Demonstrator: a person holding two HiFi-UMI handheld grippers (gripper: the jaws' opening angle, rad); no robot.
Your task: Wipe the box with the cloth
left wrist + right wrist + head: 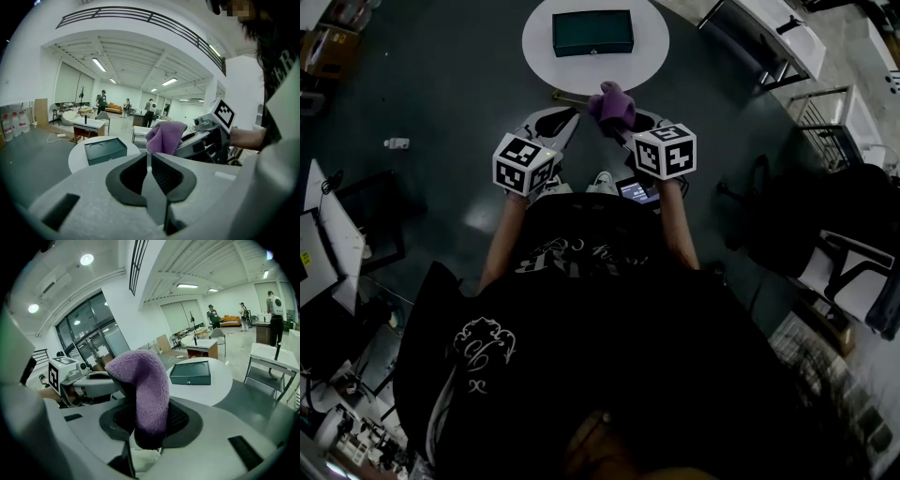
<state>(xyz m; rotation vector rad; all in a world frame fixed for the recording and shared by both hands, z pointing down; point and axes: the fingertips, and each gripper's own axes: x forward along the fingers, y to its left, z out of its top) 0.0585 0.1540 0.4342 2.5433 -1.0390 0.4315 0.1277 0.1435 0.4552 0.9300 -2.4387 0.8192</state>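
Holding a purple fleece cloth (143, 390), the right gripper (146, 423) is clamped on its lower fold. The rest of the cloth stands up and flops over toward 11 o'clock in the right gripper view. Left gripper (149, 176) has its jaws pressed together, nothing between them. Both sit side by side in front of the person, off the worktop.

Dark green box (592, 33) lies flat at 12 o'clock in head view, in the middle of a round white worktop (542, 56), well apart from both grippers. It is low and rectangular, with a matte lid showing two faint round outlines. Small pale spot mid front edge, maybe a catch, too small to tell.

Cloth looks thick, fluffy, light and limp, and will likely drape and bunch, so the free wad above the jaws is the part to press down. Present hold on the fold seems enough.

Box looks stiff and hard-edged, probably light. On that smooth top it may slide under a wipe, so steadying it at a short side or corner with the left gripper seems sensible. Wiping not yet begun; cloth not touching box.
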